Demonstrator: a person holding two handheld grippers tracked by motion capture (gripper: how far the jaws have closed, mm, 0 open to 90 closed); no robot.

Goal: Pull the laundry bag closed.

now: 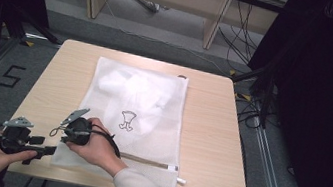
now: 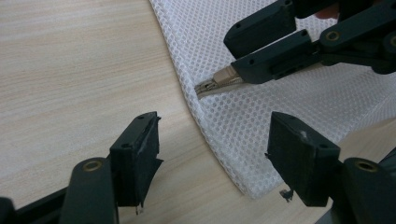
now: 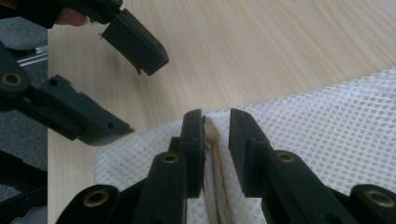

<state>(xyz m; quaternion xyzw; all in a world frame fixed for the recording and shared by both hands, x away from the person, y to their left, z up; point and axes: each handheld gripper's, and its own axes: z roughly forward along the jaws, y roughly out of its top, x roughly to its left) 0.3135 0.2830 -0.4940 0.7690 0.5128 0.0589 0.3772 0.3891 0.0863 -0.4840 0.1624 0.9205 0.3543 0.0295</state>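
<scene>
Right gripper (image 3: 215, 135) straddles zipper pull (image 3: 211, 133) at the mesh bag's (image 3: 327, 126) corner, jaws narrow, not yet clamped.
Zipper tape (image 1: 148, 161) runs along the lower frame edge, left-right; pull sits at its left end. Left gripper (image 2: 212, 154) hovers wide open over the same corner, holding nothing.

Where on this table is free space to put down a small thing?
Bare wood lies right of the mesh bag, up to the table edge, and in a strip left of the bag. It is crowded at the bag's near-left corner, where the left gripper and right gripper meet at the zipper.
</scene>
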